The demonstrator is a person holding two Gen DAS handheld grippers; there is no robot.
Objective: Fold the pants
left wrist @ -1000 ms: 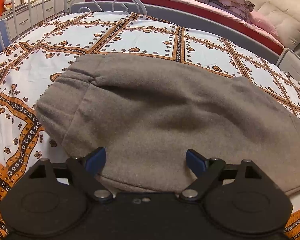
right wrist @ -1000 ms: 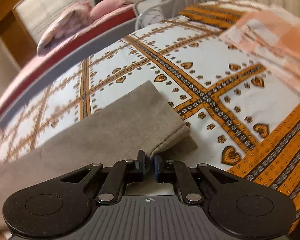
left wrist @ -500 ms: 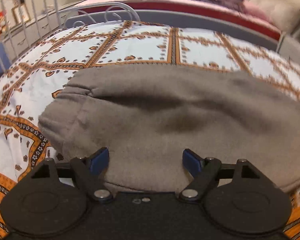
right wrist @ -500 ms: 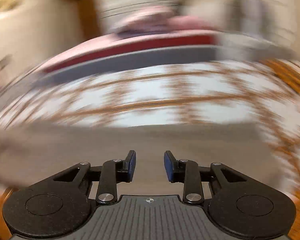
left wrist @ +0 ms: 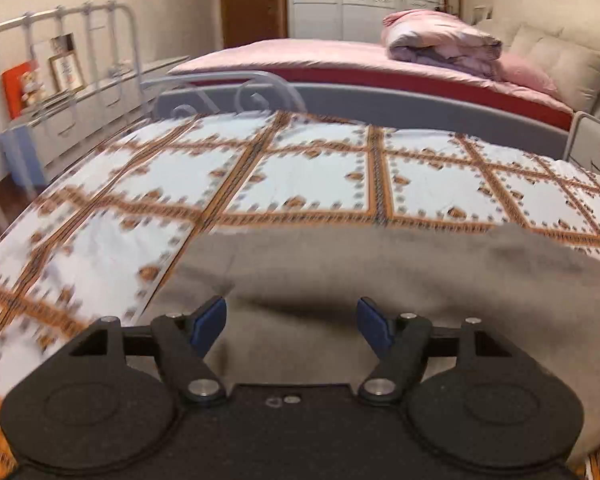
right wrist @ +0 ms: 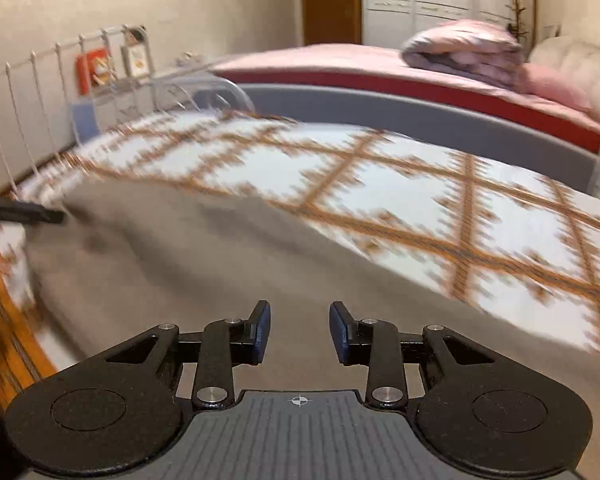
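Observation:
The grey fleece pants (left wrist: pixel 380 280) lie flat on the patterned bedspread (left wrist: pixel 300 176), folded over into a broad band. My left gripper (left wrist: pixel 291 320) is open and empty, hovering over the pants' near edge. In the right wrist view the pants (right wrist: pixel 220 264) stretch from the left edge to under my right gripper (right wrist: pixel 299 330), which is open and empty above the fabric. The tip of the left gripper (right wrist: pixel 28 213) shows as a dark blurred bar at the far left of that view.
A white metal bed rail (left wrist: pixel 80 32) runs along the left side. A grey-framed bed with pink sheets (left wrist: pixel 340 60) and a rolled duvet (left wrist: pixel 440 40) stands behind. A shelf with a red picture (left wrist: pixel 20 84) is at the left wall.
My right gripper has let go of the pant leg end, opened and swung left over the pants. My left gripper stayed open and pulled back and up from the fabric.

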